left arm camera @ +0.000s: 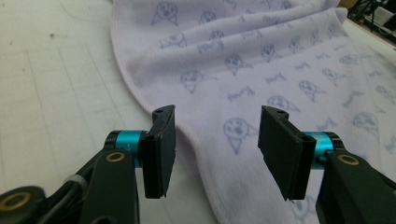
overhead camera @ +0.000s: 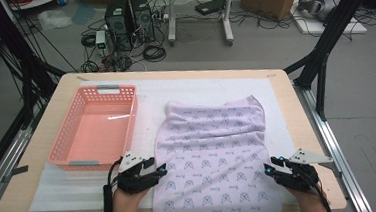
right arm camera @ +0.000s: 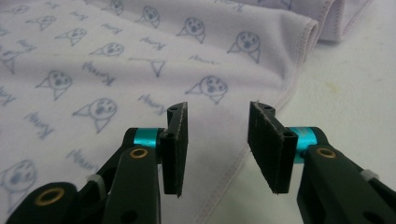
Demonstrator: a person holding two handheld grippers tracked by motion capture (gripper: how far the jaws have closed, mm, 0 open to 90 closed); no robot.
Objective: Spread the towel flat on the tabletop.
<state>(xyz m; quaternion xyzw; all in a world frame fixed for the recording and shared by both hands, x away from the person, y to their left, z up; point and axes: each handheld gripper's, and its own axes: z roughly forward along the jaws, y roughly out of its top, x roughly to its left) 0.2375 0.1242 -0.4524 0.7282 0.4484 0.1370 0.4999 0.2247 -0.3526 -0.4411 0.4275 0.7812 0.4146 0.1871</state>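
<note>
Both claws, left claw and right claw, released, flank soft printed lavender cloth.

The cloth is pale lilac, printed with small blue-grey animal faces. Left of it, the basket is salmon pink with grey handles.

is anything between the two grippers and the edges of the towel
Nothing visible. The left gripper is open at the towel's left hem, the right gripper open at its right hem. In each gripper view only bare table mat and cloth lie between the jaws.
</note>
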